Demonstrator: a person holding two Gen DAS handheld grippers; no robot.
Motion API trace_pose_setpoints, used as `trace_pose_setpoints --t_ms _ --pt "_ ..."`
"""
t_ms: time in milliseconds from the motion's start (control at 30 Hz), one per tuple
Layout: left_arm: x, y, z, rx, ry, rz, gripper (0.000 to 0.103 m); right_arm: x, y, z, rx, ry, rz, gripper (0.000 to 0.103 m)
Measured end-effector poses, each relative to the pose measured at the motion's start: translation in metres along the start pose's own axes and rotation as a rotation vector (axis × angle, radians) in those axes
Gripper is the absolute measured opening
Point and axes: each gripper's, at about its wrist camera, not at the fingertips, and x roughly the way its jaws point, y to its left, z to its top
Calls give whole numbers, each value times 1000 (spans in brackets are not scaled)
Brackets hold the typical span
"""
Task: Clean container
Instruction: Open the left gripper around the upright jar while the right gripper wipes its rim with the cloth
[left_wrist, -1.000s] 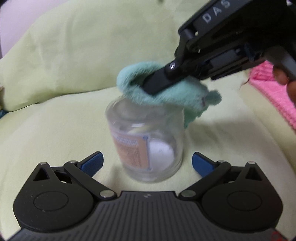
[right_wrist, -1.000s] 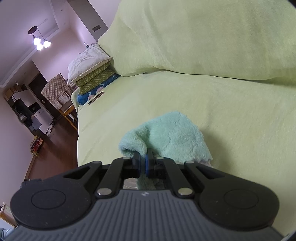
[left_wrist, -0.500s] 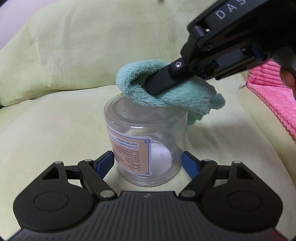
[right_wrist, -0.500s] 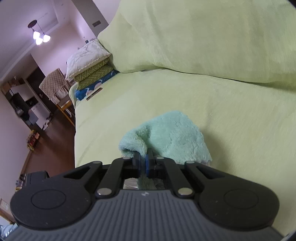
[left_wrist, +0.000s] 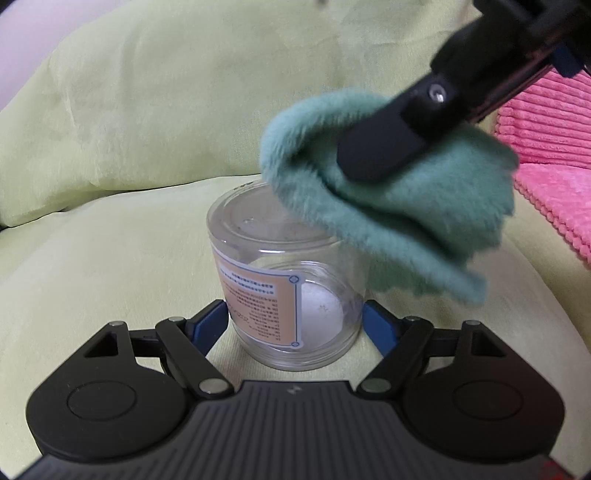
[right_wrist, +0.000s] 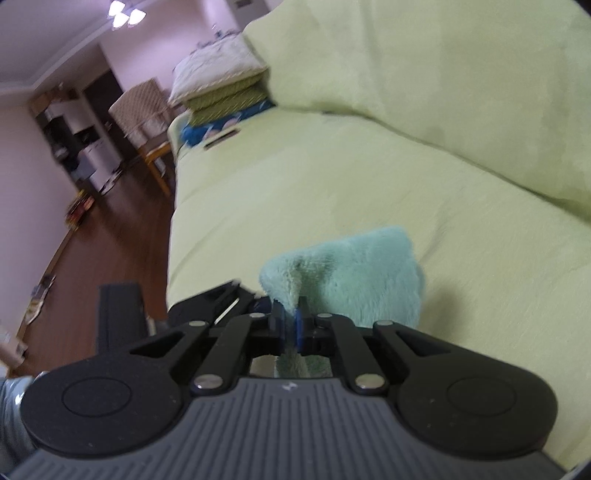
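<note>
The left gripper holds the jar near its bottom, with one blue pad pressed on each side of the clear wall. The jar stands upright on the yellow-green sofa seat, it is transparent, and it has an orange label with small print on the side that faces the camera. Its mouth is at the top and partly covered by the cloth. The right gripper comes in from the upper right in the left wrist view and carries a fluffy green cloth. Its jaws are narrow and are opening a little at this moment, with a fold of the cloth between the blue pads, which still seem to pinch it. The cloth hangs above the jar's rim and over its right side; I cannot tell if it touches the glass. Behind the jar rises the sofa back cushion in the same yellow-green cover. A pink ribbed fabric lies at the right edge. In the right wrist view, a pile of folded cushions sits at the far end of the sofa, and beyond it are a dark wooden floor and a ceiling lamp.
</note>
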Motion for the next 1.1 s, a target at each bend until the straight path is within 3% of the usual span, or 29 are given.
trace_pose_setpoints --t_ms 167,400,533,633,767,933,1100 --pt "10 5 2 19 3 13 80 25 -3 10 -18 84 32 2" --pt "20 9 1 32 -2 24 80 45 -12 24 8 13 22 1" --pt "30 14 0 28 -5 20 80 47 -19 23 49 -66 -39 1" --pt "42 20 0 27 -7 18 80 39 -18 20 24 -109 -157 1" --pt "55 29 -1 14 -3 9 80 14 -18 11 36 -114 -143 5" --pt "76 40 -1 11 -2 10 80 -10 -11 1 43 -76 22 5" --pt "98 51 -1 16 0 14 80 15 -9 1 41 14 44 5"
